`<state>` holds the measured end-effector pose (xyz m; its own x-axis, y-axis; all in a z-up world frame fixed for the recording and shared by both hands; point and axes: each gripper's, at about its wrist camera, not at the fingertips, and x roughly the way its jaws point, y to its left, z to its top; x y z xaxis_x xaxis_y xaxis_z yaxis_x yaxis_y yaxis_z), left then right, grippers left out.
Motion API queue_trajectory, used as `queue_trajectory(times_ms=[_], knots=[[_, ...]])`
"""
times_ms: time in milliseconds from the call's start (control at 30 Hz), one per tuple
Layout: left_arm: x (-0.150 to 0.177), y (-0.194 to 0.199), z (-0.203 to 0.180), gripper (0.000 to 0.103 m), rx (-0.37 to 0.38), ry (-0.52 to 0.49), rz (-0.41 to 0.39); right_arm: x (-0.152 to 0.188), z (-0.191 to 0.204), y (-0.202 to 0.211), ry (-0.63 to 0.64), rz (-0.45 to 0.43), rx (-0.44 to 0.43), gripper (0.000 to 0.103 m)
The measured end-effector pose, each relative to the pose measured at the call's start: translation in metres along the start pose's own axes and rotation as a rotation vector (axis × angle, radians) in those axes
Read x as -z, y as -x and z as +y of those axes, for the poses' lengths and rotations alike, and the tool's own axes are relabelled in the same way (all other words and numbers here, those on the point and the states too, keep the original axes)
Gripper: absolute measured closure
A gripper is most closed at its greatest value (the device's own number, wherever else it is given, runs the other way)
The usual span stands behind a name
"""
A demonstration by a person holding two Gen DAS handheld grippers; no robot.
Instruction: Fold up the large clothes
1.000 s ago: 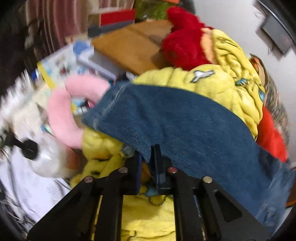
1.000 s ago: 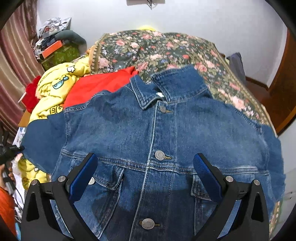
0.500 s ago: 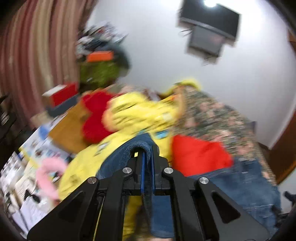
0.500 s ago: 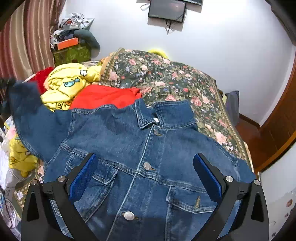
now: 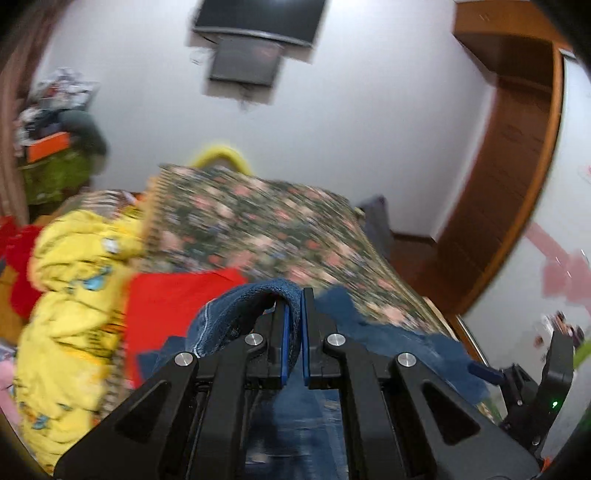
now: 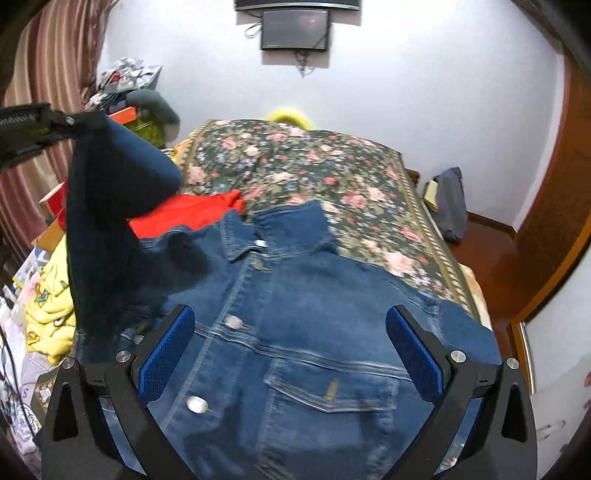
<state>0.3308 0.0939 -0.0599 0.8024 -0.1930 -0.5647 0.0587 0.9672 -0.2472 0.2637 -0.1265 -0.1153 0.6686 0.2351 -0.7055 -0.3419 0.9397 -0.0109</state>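
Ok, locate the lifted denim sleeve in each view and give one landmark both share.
Left wrist: the sleeve sits at lower centre, looped over and pinched in the shut jaws of the left gripper.
Right wrist: the sleeve hangs at upper left, raised off the jacket by the left gripper.
Shared landmark: the wall screen.

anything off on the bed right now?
Nothing damaged or spilled. The denim jacket lies buttoned and front-up on the floral bedspread, except one sleeve is raised, pinched in the left tool. The right tool hovers open above the jacket.
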Motion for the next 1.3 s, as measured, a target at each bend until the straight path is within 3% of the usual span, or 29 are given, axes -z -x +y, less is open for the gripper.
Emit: queue_trajectory(times_ms=[133,300,500,600,767,867,1100,1300], knots=[[0.026,-0.043,-0.051,0.099,0.037,-0.074,0.109,0.012,-0.028,0.005,-0.038,0.019,0.028,0.000],[0.080,-0.102,-0.088,0.099,0.089,-0.135,0.330,0.029,-0.061,0.007,-0.087,0.064,0.068,0.000],[0.137,-0.128,-0.113,0.097,0.089,-0.225,0.484,0.044,-0.081,0.008,-0.115,0.104,0.090,0.000],[0.148,-0.131,-0.110,0.086,0.119,-0.205,0.544,0.045,-0.081,0.010,-0.112,0.109,0.084,0.000],[0.151,-0.113,-0.104,0.052,0.153,-0.216,0.542,0.039,-0.072,0.012,-0.069,0.100,0.054,0.000],[0.142,-0.090,-0.092,0.042,0.129,-0.224,0.489,0.030,-0.058,0.012,-0.024,0.083,0.028,0.000],[0.123,-0.046,-0.015,0.037,0.003,-0.147,0.367,0.010,-0.009,0.000,0.092,0.070,-0.066,0.000],[0.134,-0.037,0.062,0.037,-0.172,-0.067,0.375,0.005,0.039,-0.035,0.200,0.120,-0.143,0.001]])
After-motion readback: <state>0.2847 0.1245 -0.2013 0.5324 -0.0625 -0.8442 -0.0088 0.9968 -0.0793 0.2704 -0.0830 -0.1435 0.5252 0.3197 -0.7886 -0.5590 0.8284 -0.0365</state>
